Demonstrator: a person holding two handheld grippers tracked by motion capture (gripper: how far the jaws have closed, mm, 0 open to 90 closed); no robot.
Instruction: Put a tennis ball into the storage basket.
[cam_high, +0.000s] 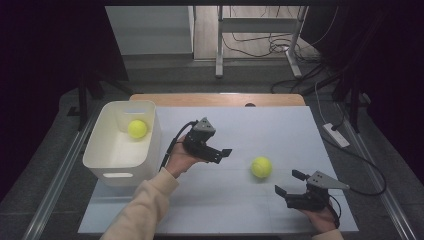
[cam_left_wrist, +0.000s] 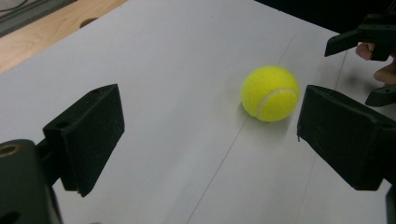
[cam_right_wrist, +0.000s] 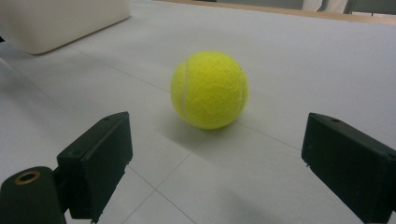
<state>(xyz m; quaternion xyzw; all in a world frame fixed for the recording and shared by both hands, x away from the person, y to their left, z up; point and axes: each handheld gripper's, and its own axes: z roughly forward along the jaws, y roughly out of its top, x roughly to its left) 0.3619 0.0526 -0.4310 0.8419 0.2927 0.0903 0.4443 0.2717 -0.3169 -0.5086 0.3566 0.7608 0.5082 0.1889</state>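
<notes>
1. Nearest to us, our right gripper sits low at the near right of the white table sheet, just this side of the loose yellow felt tennis ball. Its jaws stand wide apart and hold nothing. In the right gripper view the ball lies ahead of the jaw tips, roughly centred on the gap but not yet between them.

2. We judge the main risk here to be a nudge: the ball is round and free on a smooth sheet, so a jaw tip touching it off-centre would likely send it rolling away before we can close.

3. To the left of the ball, our left gripper is raised in the hand, jaws also spread wide and empty. In the left gripper view the ball lies beyond the tips, close to one jaw and off the centre of the gap.

4. With both grippers aimed at the one ball, we think they could collide over it.

5. Farthest from the ball, on its left, stands the white plastic rectangular bin, with a second yellow tennis ball inside.
</notes>
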